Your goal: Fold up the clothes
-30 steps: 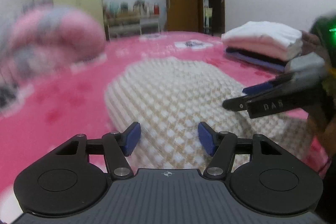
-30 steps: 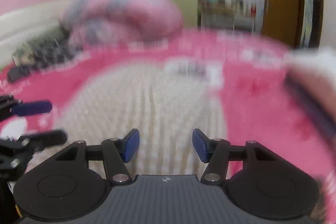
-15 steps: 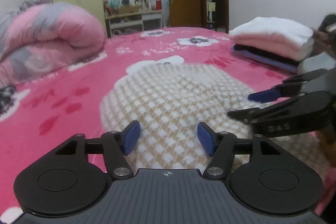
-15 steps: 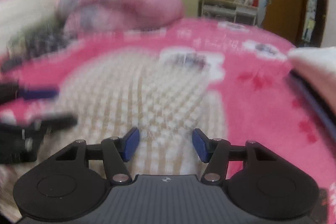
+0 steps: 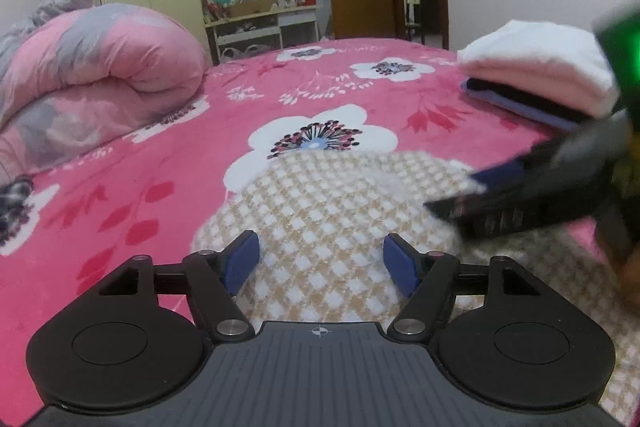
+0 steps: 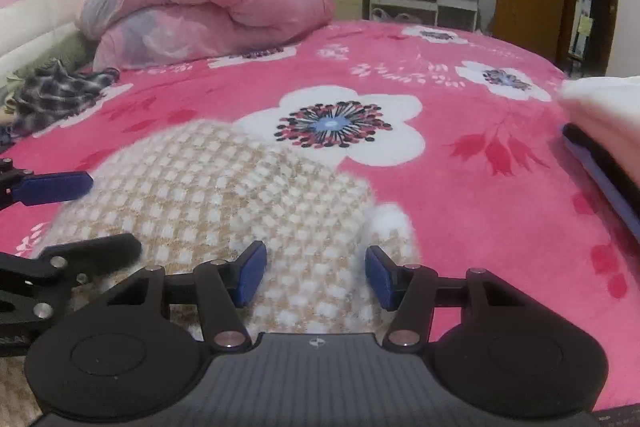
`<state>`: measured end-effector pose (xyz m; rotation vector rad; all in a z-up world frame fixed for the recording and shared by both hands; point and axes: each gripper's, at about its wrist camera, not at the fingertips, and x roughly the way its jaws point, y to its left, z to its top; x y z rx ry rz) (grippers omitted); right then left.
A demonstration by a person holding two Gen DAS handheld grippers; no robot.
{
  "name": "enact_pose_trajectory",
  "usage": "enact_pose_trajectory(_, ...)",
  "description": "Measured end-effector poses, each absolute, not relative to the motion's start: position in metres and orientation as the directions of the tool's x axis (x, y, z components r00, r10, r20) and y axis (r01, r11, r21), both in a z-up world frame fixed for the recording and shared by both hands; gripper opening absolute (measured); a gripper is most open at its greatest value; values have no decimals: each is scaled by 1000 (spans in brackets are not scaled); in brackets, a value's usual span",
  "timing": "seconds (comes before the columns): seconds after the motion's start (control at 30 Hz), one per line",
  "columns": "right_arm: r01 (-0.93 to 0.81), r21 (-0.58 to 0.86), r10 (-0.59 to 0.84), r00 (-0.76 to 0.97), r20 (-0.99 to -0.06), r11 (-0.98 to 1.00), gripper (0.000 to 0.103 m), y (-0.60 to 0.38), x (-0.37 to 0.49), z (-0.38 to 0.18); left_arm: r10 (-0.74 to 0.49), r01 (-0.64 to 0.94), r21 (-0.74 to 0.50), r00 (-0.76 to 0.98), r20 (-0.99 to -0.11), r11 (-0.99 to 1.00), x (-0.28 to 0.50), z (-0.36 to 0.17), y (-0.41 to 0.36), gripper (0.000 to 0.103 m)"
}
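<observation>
Your left gripper (image 5: 320, 263) has just been opening and holds nothing; your right gripper (image 6: 316, 275) is also released. Both hang over the checked sweater (image 5: 344, 211), which lies on the pink bed (image 5: 120, 195). A stack of folded clothes (image 5: 536, 75) sits at the right.

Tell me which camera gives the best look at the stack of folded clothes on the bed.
The left wrist view. There the stack of folded clothes shows nearly whole: white on top, pink below, dark layers underneath, resting on the pink bedspread. The right wrist view catches only its near corner at the right edge, cut off by the frame.
</observation>
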<state>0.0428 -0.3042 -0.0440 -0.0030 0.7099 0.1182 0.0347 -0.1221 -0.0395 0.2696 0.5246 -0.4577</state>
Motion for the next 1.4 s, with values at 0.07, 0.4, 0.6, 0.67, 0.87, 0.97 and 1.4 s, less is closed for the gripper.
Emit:
enact_pose_trajectory(0.07, -104, 37, 103, 749, -654, 994, 56, -306, 48, -29, -343, 482, 133, 766, -544, 866, 36, -39, -122, 71)
enact_pose_trajectory(0.4, -36, 25, 43, 704, -709, 999, 55, -299, 111, -57, -311, 467, 154, 766, -563, 871, 35, -36, -127, 72)
enact_pose_trajectory(0.6, 10, 60, 28, 801, -598, 998, 56, -313, 47, -6, -318, 472, 138, 755, -573, 871, 37, -34, -124, 72)
enact_pose_trajectory(0.67, -16, 41, 37, 812, -583, 999, 56, -310, 16, 2, -318, 473, 139, 755, -573, 870, 37, -34, -124, 72)
enact_pose_trajectory(0.87, -81, -109, -9, 762, -647, 991, 57, -284, -27, -37, -322, 480, 143, 752, -575, 865, 37, -35, -124, 73)
enact_pose_trajectory(0.97, -55, -111, -27, 781, -624, 992, 57, -280, -36, -28, -318, 477, 145, 754, -575, 867, 35, -35, -124, 73)
enact_pose_trajectory(1.4, -143, -65, 70, 771, -633, 988, 60, -263, -84, -26, -294, 464, 164, 757, -583, 870, 36, -33, -129, 74)
